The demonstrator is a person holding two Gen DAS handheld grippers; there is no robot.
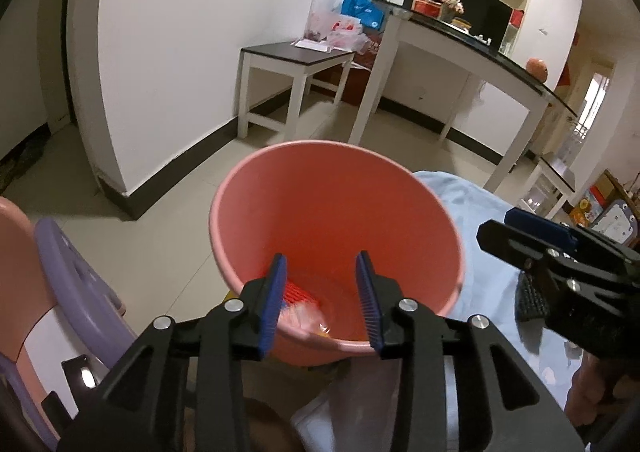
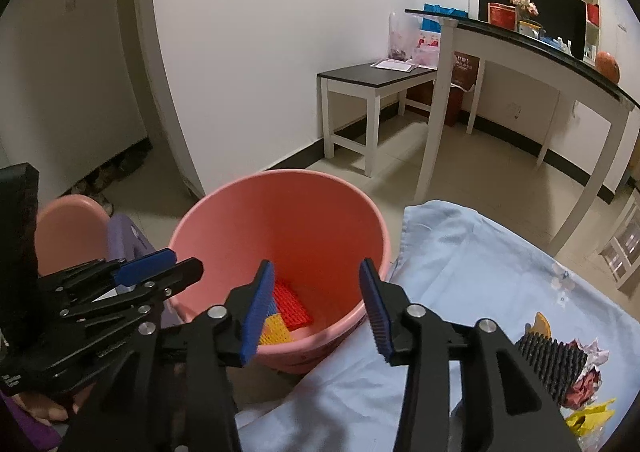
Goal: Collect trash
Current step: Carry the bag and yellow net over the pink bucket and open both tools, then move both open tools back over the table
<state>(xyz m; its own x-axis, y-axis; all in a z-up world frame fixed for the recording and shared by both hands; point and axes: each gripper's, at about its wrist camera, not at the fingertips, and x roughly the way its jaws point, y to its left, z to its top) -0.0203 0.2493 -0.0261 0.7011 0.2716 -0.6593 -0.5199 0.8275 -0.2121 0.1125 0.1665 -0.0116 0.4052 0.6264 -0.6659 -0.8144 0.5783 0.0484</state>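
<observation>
You hold both grippers over a pink bucket point(image 1: 336, 212) at the near edge of a table draped in a pale blue cloth point(image 2: 480, 264). Your left gripper point(image 1: 324, 300) has its blue-padded jaws spread apart with nothing between them, aimed into the bucket's mouth; your right gripper point(image 2: 316, 308) is likewise parted and empty, just to the right of the left one and pointing over the bucket's near rim. At the bucket's bottom lie a red plastic grid piece point(image 2: 294, 302) and a yellow one point(image 2: 274, 330) touching it, with a crumpled clear wrapper point(image 1: 308, 318) beside them in the left wrist view. On the cloth to the near right, still outside the bucket, sit a black ridged comb-like item point(image 2: 552, 362), crumpled red-and-white paper point(image 2: 586, 384) touching it and a yellow scrap point(image 2: 590, 418) nearest you. To the left of the bucket stand a purple plastic stool point(image 1: 76, 284) and a pink one point(image 2: 68, 232). Farther off, against the white wall, a low dark-topped bench point(image 2: 372, 78) carries bags, and to its right a long dark-topped white table point(image 2: 532, 40) bears flowers and boxes.
</observation>
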